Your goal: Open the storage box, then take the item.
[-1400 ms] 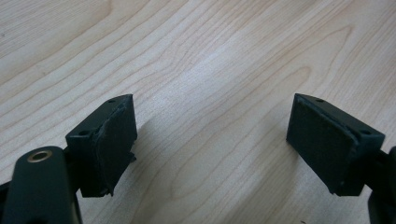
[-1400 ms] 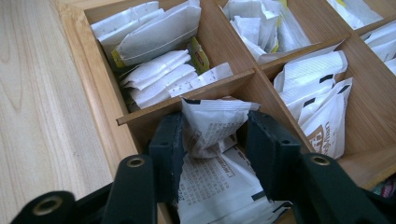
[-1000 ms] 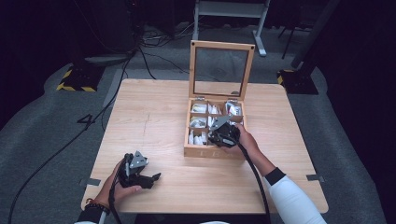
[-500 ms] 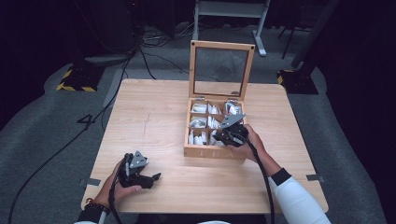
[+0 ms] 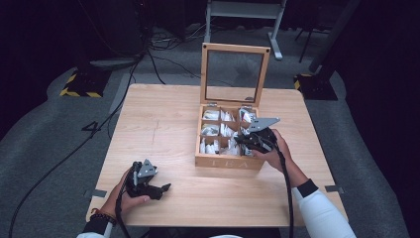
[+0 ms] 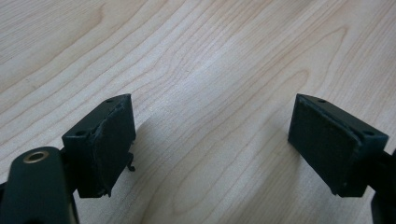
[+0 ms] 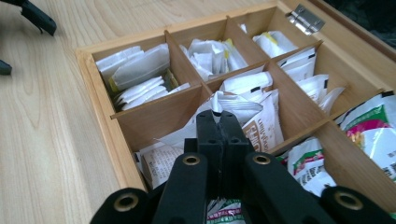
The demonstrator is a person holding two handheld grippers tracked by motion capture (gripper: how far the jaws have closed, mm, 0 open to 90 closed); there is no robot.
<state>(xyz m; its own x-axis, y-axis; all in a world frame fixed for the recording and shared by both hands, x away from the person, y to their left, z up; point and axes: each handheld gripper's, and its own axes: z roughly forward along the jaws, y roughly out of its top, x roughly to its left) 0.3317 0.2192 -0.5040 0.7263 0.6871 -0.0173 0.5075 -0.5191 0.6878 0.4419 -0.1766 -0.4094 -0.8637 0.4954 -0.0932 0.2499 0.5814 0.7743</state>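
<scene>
Currently, the scene is set out as follows.

Table: a pale wooden table (image 5: 163, 124) is seen from above, with a person's forearms coming in from the near edge.

Tea box: a wooden tea box (image 5: 228, 136) is placed right of the table's middle; its glass-paned lid (image 5: 234, 75) is stood upright at the far side. The box is divided into compartments, each filled with paper sachets.

Sachets: white and printed tea sachets (image 7: 243, 109) are packed upright or slanting in the compartments; green-and-white printed ones (image 7: 373, 126) are seen in the compartments at the right of the right gripper view.

Right tool: the right tool (image 5: 250, 140) is held over the near right part of the box. In the right gripper view its jaws (image 7: 219, 126) are pressed fully together, having just been closing. The tips are seen just above the sachets of a near compartment; whether a sachet edge is pinched between them cannot be told, as nothing is seen between the pads.

Left tool: the left tool (image 5: 158, 188) is rested low over the near left part of the table, well apart from the box. Its jaws are spread wide in the left gripper view (image 6: 212, 140), and only bare wood grain is seen between the pads.
</scene>
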